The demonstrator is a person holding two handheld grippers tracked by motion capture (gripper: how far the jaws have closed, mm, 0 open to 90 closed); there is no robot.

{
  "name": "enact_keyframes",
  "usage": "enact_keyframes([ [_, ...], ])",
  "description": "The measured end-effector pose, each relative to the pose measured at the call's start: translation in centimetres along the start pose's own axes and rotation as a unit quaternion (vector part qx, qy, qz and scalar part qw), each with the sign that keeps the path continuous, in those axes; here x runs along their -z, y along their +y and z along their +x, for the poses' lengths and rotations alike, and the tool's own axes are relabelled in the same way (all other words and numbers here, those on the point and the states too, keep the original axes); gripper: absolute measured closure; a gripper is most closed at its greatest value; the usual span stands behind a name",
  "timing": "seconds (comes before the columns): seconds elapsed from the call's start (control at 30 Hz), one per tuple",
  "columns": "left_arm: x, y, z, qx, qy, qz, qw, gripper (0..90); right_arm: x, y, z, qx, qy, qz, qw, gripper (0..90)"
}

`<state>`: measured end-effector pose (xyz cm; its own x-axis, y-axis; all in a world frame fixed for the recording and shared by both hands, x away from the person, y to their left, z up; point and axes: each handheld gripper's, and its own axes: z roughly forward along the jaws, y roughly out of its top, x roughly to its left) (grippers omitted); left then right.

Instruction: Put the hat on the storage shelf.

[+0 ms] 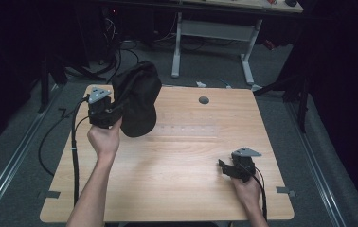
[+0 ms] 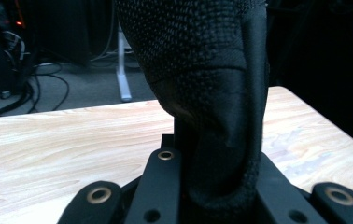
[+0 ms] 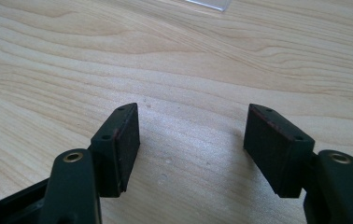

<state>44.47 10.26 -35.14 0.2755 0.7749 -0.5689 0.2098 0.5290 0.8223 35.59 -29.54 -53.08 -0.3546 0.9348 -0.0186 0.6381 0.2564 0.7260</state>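
Note:
A black fabric cap hangs above the back left of the wooden table. My left gripper is shut on a fold of it at its left side, held up in a hand. In the left gripper view the mesh cloth of the cap rises from between the jaws, and the left gripper pinches a thick fold of it. My right gripper rests low over the table's front right, pointing left. In its own view the right gripper stands open with bare wood between the pads.
A small grey round cap sits in the tabletop near its back edge. Behind the table stands a white desk frame, and cables lie on the floor at the back left. Tape patches mark the table's front corners.

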Motion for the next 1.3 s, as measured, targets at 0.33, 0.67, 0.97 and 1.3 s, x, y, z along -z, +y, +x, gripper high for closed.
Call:
enact_keyframes([
  [0.33,-1.5,-0.6,-0.4,-0.021,0.029,-0.006,0.9994,85.4,0.0,0.0,0.0,0.0,0.0,0.0,1.0,36.2],
  [0.67,-2.7,-1.5,-0.3,-0.027,0.045,-0.01,0.9986,85.3,0.0,0.0,0.0,0.001,0.0,0.0,1.0,36.2],
  [0.97,-3.4,-2.4,-0.4,-0.037,0.053,-0.011,0.9979,85.2,0.0,0.0,0.0,0.001,-0.001,0.0,1.0,36.2],
  [1.3,-3.4,-2.7,-0.8,-0.05,0.06,-0.018,0.9968,85.2,0.0,0.0,0.1,0.0,-0.001,0.0,1.0,36.2],
])
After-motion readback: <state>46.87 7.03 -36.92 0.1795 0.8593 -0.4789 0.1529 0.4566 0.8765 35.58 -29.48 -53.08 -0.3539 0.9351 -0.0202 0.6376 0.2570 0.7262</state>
